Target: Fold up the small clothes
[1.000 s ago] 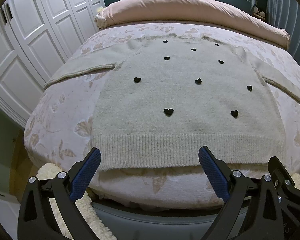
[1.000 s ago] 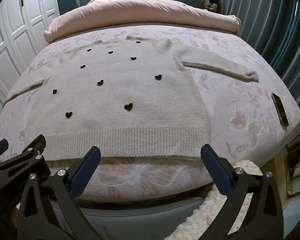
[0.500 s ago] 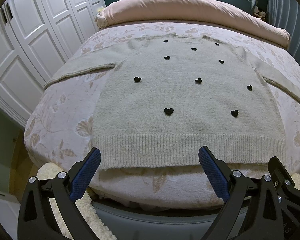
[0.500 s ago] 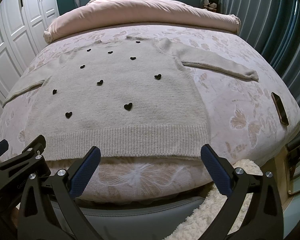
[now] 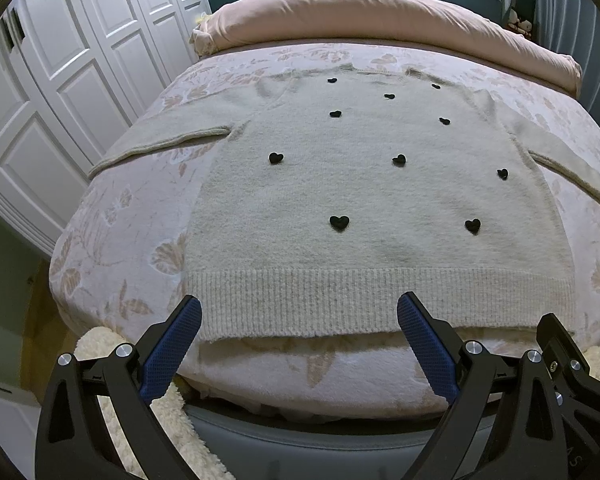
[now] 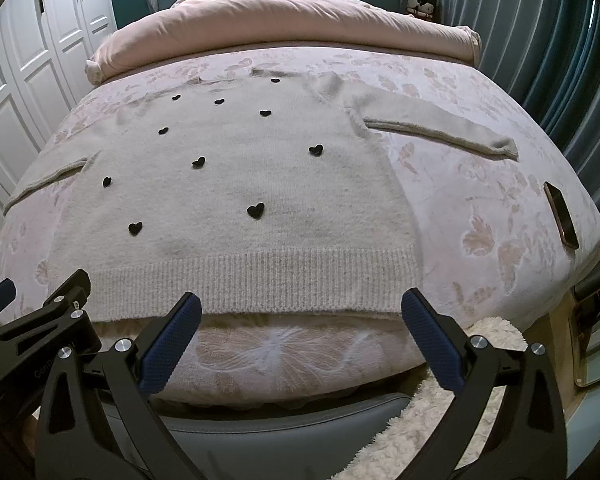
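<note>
A cream knitted sweater (image 5: 372, 208) lies flat and face up on the bed (image 5: 112, 216), its fuzzy body dotted with small black hearts and its wide ribbed hem (image 5: 380, 300) lying along the bed's near edge. Both sleeves spread outward from the sweater's body; the right one (image 6: 440, 130) tapers to a cuff on bare quilt. The quilt is pale pink with a raised leaf pattern, and bare stretches of it flank the sweater on both sides. Beyond the sweater's collar sits a rolled pink duvet (image 5: 380, 12). Right of the sweater, near the bed's edge, rests a dark flat object, perhaps a phone (image 6: 562, 216). The left gripper (image 5: 298, 316) hovers just short of the hem, its blue textured fingers (image 5: 172, 348) spread wide and holding nothing. The right gripper (image 6: 300, 314) matches it, open wide and empty.
</note>
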Motion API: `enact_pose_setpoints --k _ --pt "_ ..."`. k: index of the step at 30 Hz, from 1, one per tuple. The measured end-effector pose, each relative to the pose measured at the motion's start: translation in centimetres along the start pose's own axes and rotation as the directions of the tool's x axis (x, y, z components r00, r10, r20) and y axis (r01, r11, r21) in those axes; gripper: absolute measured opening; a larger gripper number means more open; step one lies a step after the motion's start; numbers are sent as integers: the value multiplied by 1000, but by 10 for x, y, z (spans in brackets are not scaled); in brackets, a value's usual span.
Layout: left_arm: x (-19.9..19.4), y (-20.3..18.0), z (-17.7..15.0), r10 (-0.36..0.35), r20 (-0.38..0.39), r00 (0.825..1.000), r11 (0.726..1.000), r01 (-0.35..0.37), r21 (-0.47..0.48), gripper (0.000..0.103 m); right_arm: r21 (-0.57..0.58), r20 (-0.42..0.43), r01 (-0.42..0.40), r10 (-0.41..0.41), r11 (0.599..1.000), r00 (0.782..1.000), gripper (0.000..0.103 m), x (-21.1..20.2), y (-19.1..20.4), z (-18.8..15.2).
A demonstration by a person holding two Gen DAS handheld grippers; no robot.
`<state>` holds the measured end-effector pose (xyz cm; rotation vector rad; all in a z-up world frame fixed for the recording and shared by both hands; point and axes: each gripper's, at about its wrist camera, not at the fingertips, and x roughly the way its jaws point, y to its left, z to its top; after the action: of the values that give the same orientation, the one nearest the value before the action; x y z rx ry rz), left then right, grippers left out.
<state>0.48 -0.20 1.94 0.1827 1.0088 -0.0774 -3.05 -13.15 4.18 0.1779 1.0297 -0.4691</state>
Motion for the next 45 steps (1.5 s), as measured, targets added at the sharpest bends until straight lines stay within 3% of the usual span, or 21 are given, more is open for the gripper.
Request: enact_pose_setpoints --k 23,27,31,34,40,43,45 --pt "15 -4 -2 -14 -41 999 1000 15 19 97 10 -41 -31 32 999 999 98 24 -5 2" --pt "26 0 5 -18 -48 999 1000 19 23 97 92 -71 -45 52 995 996 98 52 -39 16" --pt "45 16 23 -37 -78 996 998 33 -52 97 232 -73 -13 31 973 997 98 89 -112 55" --pt "62 34 39 -39 -98 994 993 28 -111 97 387 -54 -1 24 922 998 98 125 -190 94" --pt "91 57 69 -75 -117 990 977 49 -207 95 642 -27 53 -46 765 999 98 197 -323 147" --pt "102 64 80 -66 -102 993 966 37 -256 90 734 -49 83 -70 674 996 96 233 -369 163" --pt "108 63 86 -68 -100 993 961 38 -274 89 802 -55 79 -60 593 997 91 254 -392 167"
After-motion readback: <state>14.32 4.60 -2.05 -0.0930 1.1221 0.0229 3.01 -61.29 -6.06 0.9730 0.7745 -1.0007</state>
